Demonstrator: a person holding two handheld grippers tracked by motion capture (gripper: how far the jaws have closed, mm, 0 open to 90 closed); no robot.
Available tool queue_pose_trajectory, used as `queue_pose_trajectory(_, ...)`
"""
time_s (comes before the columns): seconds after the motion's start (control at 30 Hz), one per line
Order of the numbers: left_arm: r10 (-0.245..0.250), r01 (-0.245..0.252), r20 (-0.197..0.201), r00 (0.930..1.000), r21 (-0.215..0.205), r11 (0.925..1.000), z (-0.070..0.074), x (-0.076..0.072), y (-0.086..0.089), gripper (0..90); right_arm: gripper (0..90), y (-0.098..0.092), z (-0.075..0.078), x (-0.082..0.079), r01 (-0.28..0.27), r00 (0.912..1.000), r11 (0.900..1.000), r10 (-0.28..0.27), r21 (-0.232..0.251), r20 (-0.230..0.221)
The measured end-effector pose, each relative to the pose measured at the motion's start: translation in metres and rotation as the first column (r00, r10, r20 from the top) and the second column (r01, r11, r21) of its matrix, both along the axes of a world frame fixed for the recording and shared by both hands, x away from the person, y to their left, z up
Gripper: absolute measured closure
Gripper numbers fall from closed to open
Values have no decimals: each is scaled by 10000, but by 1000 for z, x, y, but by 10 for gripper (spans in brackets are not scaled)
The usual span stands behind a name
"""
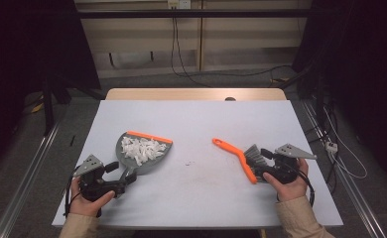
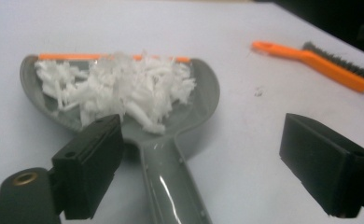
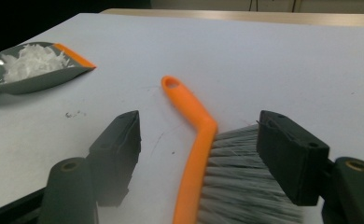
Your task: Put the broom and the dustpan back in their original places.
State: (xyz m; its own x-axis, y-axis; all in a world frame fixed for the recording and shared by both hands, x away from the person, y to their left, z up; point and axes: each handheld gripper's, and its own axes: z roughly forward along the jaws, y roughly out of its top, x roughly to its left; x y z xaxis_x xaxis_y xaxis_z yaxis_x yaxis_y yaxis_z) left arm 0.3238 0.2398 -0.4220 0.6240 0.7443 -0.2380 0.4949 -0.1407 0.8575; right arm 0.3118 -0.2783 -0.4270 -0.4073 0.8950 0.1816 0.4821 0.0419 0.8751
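My left gripper (image 1: 124,179) has its jaws spread wide around the grey dustpan's (image 1: 143,151) handle, not pinching it; white shreds (image 2: 119,88) fill the pan on the table (image 1: 201,124). Further right, my right gripper (image 1: 265,161) is spread open astride the orange brush (image 1: 237,157) lying flat

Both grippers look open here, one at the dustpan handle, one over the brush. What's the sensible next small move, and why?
Probably shut the left gripper on the dustpan handle. Its jaws stand open either side of the handle, not yet clamping it, and the pan already holds the white shreds. The brush lies flat between the open right gripper jaws, so sweeping seems finished.
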Motion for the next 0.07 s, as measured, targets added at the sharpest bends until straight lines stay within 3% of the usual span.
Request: queue_pose_trajectory(0.07, -46, 46, 116, 9999, 36, 10000, -1, 0, 0, 119, 291, 2, -1, -3, -175, 9998, 9997, 175, -160, 21)
